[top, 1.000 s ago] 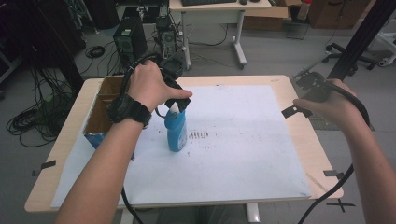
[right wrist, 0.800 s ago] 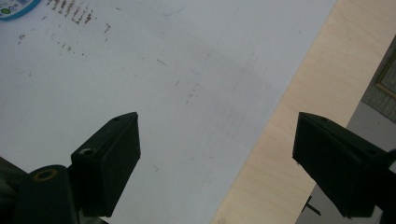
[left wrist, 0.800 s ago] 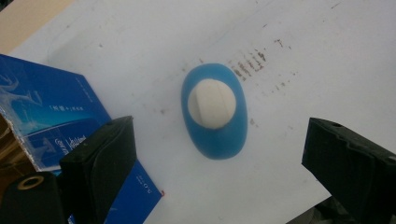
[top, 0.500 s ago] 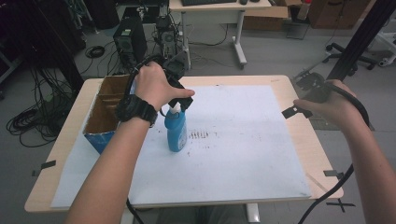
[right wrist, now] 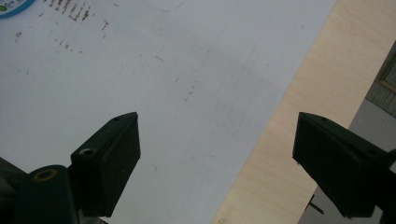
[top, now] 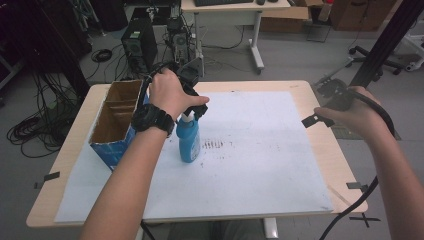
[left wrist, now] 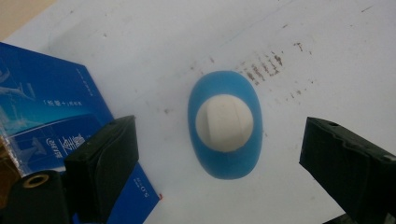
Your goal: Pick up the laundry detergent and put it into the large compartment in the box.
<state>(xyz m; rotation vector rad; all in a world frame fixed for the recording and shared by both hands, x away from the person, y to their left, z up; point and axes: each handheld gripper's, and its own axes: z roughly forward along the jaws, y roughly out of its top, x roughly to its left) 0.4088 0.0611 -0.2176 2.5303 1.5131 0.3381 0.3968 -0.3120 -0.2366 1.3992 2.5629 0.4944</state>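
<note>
both hand-held grippers wide open as before, left hand-held gripper (left wrist: 219, 154) above unmoved blue bottle (left wrist: 225, 123)

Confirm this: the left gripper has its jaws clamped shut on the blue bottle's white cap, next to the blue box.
Not clamped. In the left gripper view the left gripper has its jaws spread wide, clear of the blue bottle and its white cap on both sides. The blue box does stand beside it.

The high view looks forward and down over the whole counter (top: 310, 95). The left gripper view looks straight down, close, onto the bottle (left wrist: 226, 123). Both gripper views share the white sheet (right wrist: 140, 93).
</note>
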